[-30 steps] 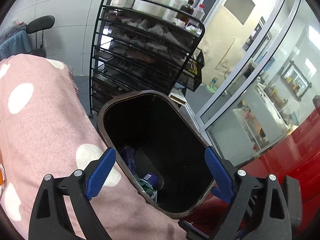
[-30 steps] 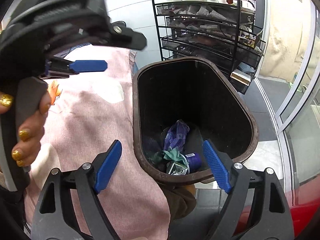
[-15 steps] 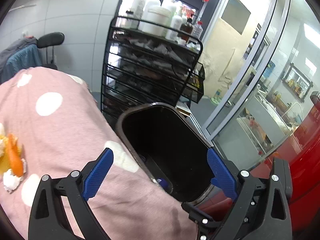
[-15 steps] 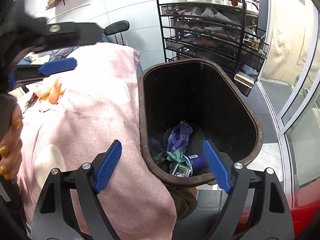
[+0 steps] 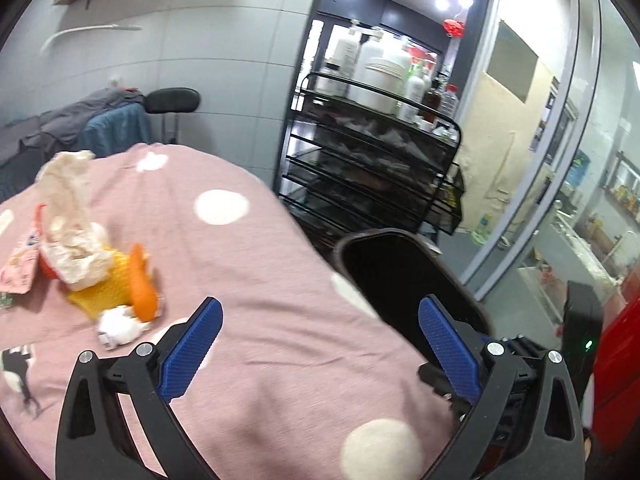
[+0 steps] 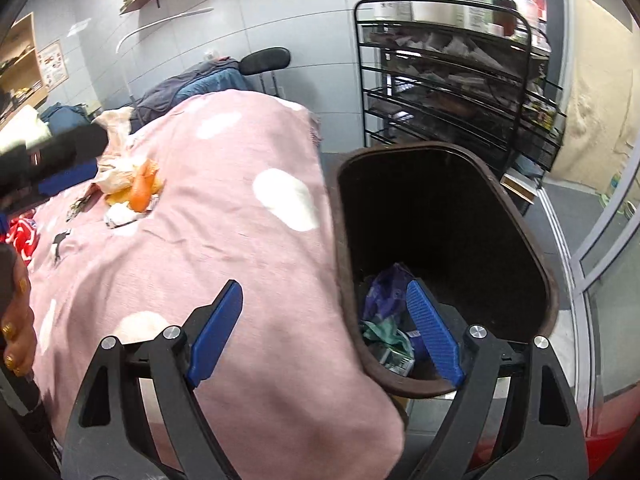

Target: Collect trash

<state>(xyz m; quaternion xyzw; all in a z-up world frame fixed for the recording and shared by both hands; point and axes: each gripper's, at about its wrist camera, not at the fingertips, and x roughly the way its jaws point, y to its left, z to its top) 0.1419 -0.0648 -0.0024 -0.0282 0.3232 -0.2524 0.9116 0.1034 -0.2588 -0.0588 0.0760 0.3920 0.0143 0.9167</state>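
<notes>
crumpled tissue [image 5: 72, 236] (soft) on pink cloth [image 5: 260, 280]

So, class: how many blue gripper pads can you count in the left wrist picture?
2: one pad low left over the pink cloth, one pad low right by the bin. None seems hidden.

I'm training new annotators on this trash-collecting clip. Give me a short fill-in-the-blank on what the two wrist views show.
1. The dark brown plastic trash bin stands beside a table draped in a ____ cloth with white dots.
2. The orange peel lies on the ____, not in the bin.
3. Nothing sits between the fingers of the left gripper or the right gripper; both are ____.

Missing words: pink; cloth; open
</notes>
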